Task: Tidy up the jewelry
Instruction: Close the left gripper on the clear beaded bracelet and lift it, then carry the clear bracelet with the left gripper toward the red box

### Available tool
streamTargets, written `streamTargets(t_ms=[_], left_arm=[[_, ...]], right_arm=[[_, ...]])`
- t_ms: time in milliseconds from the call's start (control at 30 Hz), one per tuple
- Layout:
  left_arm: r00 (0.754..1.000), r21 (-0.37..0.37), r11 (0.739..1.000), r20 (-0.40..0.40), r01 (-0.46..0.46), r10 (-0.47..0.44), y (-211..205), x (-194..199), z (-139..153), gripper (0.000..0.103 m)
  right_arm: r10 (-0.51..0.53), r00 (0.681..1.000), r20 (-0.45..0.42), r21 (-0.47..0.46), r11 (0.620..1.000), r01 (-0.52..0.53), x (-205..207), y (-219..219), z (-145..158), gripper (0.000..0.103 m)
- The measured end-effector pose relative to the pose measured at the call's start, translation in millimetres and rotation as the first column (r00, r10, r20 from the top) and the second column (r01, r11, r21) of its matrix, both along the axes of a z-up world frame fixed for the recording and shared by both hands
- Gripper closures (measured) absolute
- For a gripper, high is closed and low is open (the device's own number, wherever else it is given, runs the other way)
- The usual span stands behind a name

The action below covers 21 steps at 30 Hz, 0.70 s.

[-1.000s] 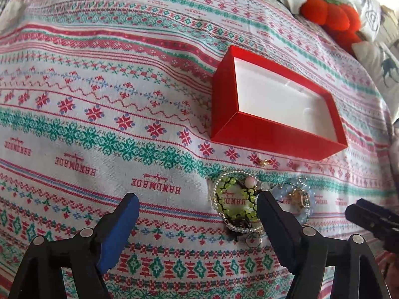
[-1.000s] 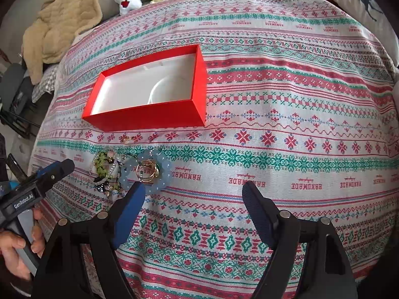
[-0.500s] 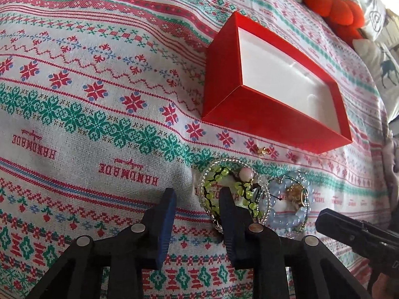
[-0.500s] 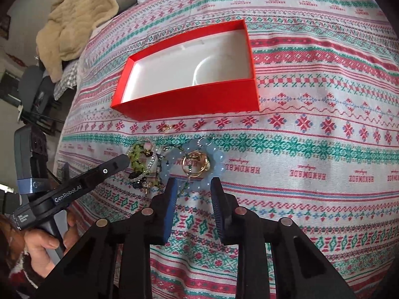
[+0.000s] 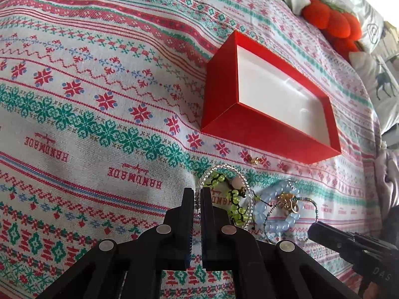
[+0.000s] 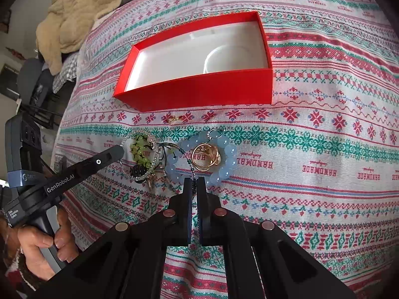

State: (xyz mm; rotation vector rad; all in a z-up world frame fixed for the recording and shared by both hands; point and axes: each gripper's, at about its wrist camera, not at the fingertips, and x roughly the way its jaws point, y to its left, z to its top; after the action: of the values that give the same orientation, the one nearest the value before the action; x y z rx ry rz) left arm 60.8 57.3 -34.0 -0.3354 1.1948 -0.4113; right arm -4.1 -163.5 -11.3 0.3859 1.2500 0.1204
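An open red box [image 5: 264,129] with a white, empty inside [image 6: 199,49] lies on the patterned cloth. In front of it lies a heap of jewelry: a clear bead bracelet [image 5: 225,168] around green beads [image 5: 235,209], a pale blue bead bracelet [image 6: 225,149], a gold ring piece [image 6: 205,157] and a thin teal bead strand [image 5: 305,200]. My left gripper [image 5: 197,194] is shut on the clear bead bracelet's near edge. My right gripper [image 6: 194,185] is shut on the teal strand at the blue bracelet's near edge.
A small gold clasp [image 6: 175,118] lies loose between box and heap. Plush toys [image 5: 334,22] and pillows [image 5: 379,82] line the far side; a beige blanket [image 6: 72,17] lies at the left. The cloth's left edge drops off by a chair [image 6: 32,79].
Both grippers moved forward to the jewelry heap and closed: the left onto the clear bead bracelet, the right onto the teal strand by the blue bracelet.
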Motion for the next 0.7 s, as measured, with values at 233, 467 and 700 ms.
streamTargets(t_ms=[233,467,700], left_arm=[[0.997,0.090,0.994,0.040,-0.064,0.061,22.6,-8.0,11.5,0.103],[0.993,0.227,0.966,0.043,-0.121,0.114,45.0,-13.8,2.3,0.103],[0.993,0.211,0.972,0.077,-0.101,0.087,43.9,-10.8,4.7,0.078]], right_arm=[[-0.055,0.998,0.003,-0.025,0.998,0.055,-18.0,-29.8,6.3,0.100],[-0.127,0.991,-0.032,-0.109,0.986,0.123,-22.9,-59.6,-0.5,0.100],[-0.139,0.990,-0.004,-0.123,0.983,0.137,-23.3,-70.5,2.0,0.098]])
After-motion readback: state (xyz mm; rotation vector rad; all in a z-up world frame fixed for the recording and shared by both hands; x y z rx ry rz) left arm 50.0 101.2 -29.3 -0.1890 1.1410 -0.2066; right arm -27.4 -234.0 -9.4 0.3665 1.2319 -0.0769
